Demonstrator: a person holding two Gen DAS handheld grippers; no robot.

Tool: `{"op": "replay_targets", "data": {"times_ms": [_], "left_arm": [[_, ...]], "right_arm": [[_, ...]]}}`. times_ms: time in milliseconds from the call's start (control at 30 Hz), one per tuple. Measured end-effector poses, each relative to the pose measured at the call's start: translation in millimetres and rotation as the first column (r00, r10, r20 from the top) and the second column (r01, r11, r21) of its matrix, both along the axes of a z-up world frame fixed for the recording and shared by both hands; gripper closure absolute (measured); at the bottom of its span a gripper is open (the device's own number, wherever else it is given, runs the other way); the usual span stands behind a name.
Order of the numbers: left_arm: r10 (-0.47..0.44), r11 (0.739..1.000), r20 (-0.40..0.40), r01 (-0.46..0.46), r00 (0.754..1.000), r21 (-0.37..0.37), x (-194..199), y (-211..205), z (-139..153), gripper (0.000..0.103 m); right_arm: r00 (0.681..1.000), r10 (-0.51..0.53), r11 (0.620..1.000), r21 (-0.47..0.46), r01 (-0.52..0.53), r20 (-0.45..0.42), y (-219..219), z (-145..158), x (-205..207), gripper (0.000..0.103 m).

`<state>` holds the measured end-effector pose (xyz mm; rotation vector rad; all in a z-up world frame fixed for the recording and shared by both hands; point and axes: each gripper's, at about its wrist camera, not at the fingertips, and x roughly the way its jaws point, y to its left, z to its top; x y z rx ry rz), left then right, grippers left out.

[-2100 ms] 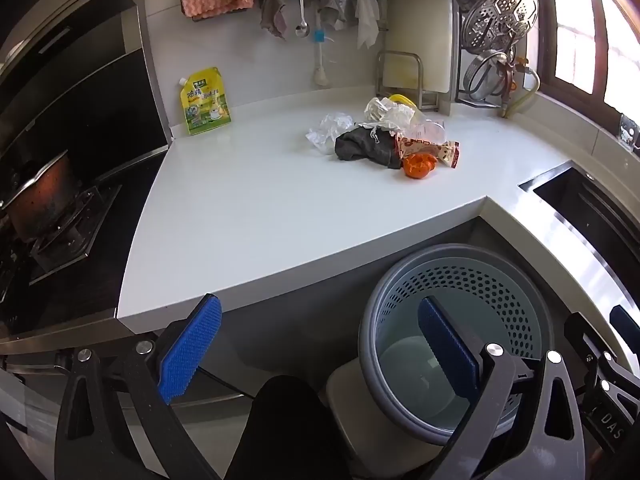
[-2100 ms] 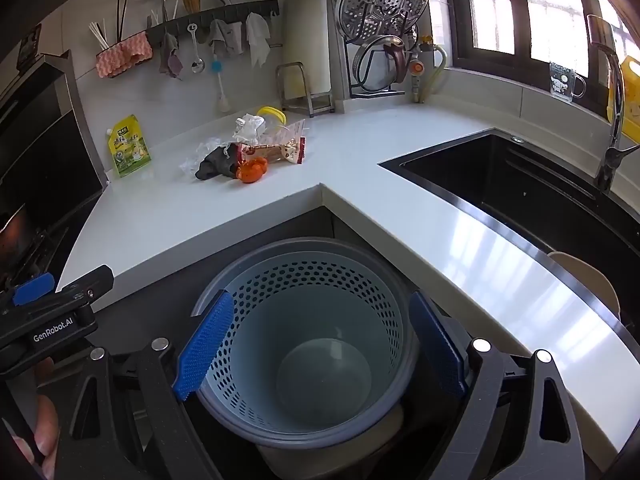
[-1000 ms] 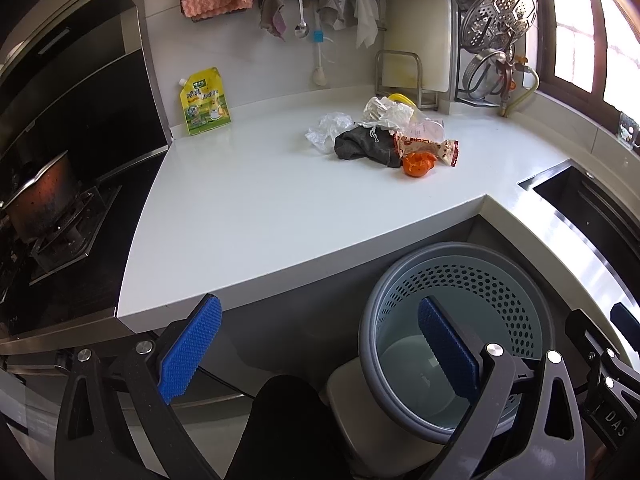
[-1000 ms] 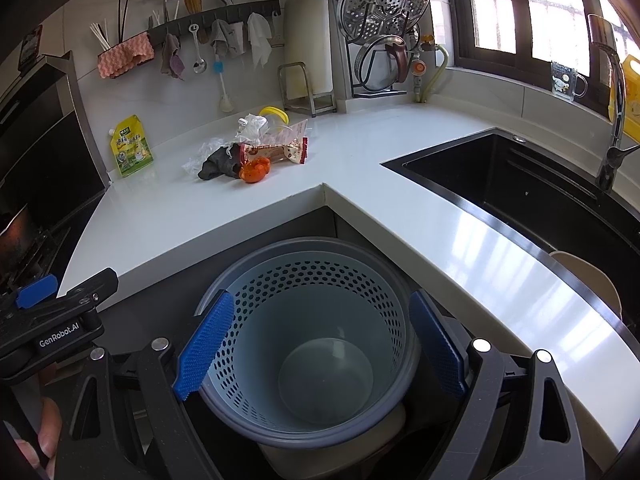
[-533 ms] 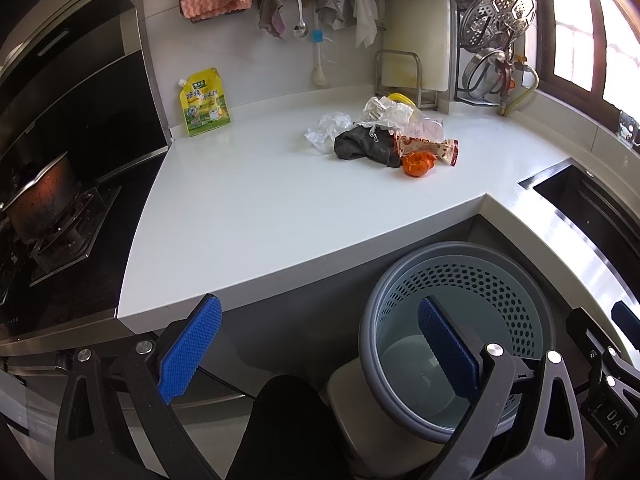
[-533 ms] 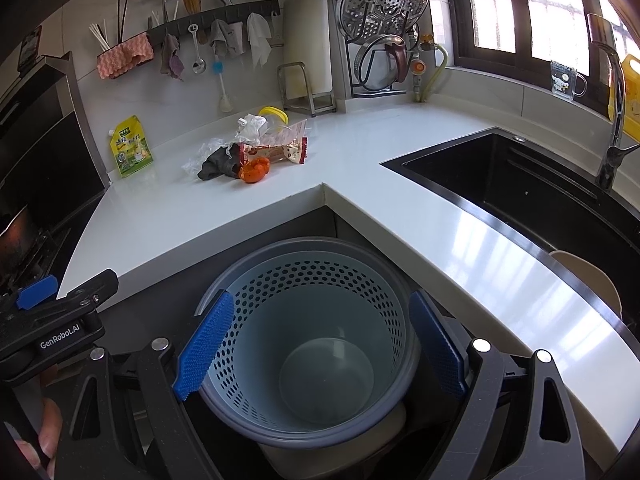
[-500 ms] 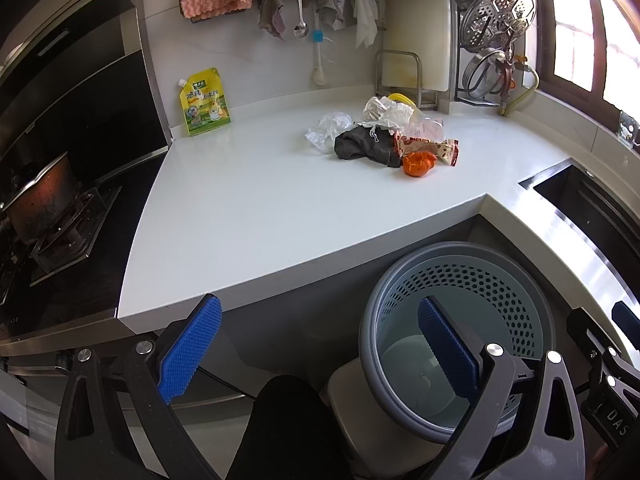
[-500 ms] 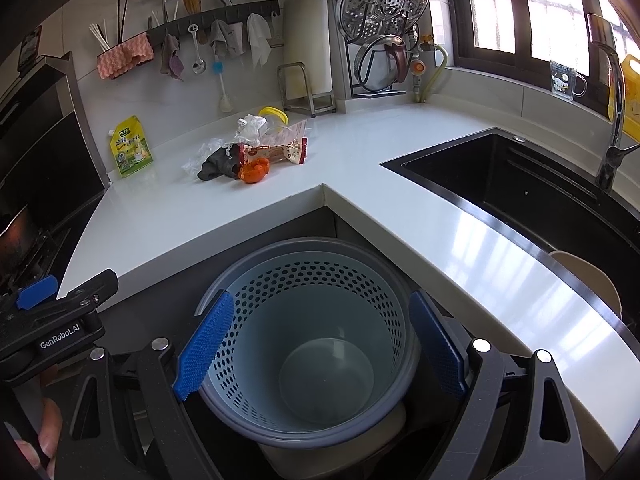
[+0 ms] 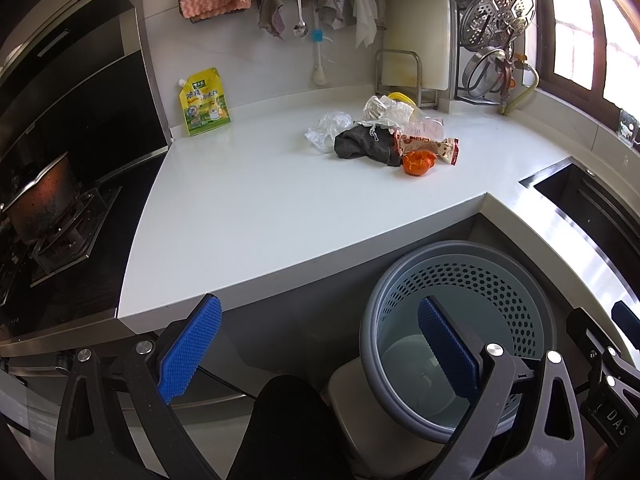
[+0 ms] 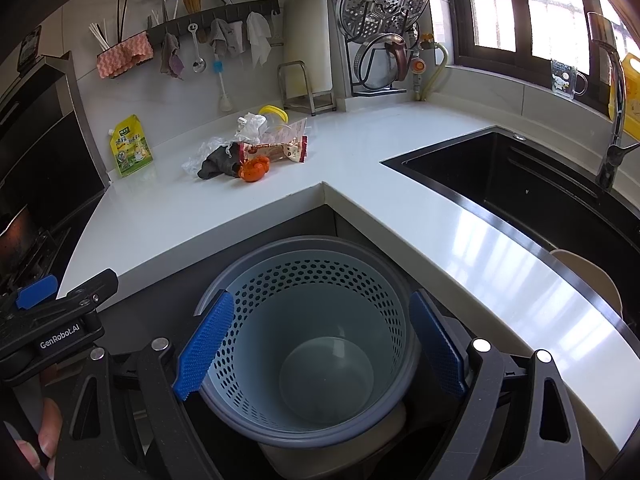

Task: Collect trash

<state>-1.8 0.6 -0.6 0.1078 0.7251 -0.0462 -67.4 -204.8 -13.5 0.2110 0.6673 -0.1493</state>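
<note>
A small pile of trash lies on the white counter (image 9: 256,200) near the back: orange peel (image 9: 418,162) (image 10: 254,170), a red-and-white snack wrapper (image 9: 428,146) (image 10: 276,149), a dark grey rag (image 9: 366,146) (image 10: 218,164) and crumpled clear plastic bags (image 9: 326,128) (image 10: 250,122). A grey perforated bin (image 9: 520,280) (image 10: 312,276) stands empty on the floor in the counter's inner corner. My left gripper (image 9: 320,350) hangs open below the counter's front edge. Over the bin, my right gripper (image 10: 320,344) is open and holds nothing.
A yellow-green pouch (image 9: 205,102) leans on the back wall. A stove with a pan (image 9: 40,204) is at the left, a black sink (image 10: 532,184) at the right. A cutting-board stand (image 9: 398,74) and steamer rack (image 9: 496,12) stand behind the pile. A dark trouser leg (image 9: 288,432) is below.
</note>
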Motion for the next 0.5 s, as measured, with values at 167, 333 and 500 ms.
{"op": "replay_targets", "data": {"times_ms": [167, 333, 500], "left_arm": [[0.000, 1.000, -0.001, 0.000, 1.000, 0.002, -0.1, -0.3, -0.4, 0.006], [-0.001, 1.000, -0.003, 0.001, 1.000, 0.004, 0.1, -0.1, -2.3, 0.006], [-0.001, 1.000, -0.003, 0.001, 1.000, 0.005, -0.1, -0.3, -2.5, 0.006]], "right_arm": [[1.000, 0.001, 1.000, 0.001, -0.001, -0.002, 0.4, -1.2, 0.5, 0.018], [1.000, 0.000, 1.000, 0.002, 0.000, -0.002, 0.3, -1.8, 0.8, 0.018], [1.000, 0.001, 1.000, 0.002, -0.001, -0.003, 0.4, -2.6, 1.0, 0.018]]}}
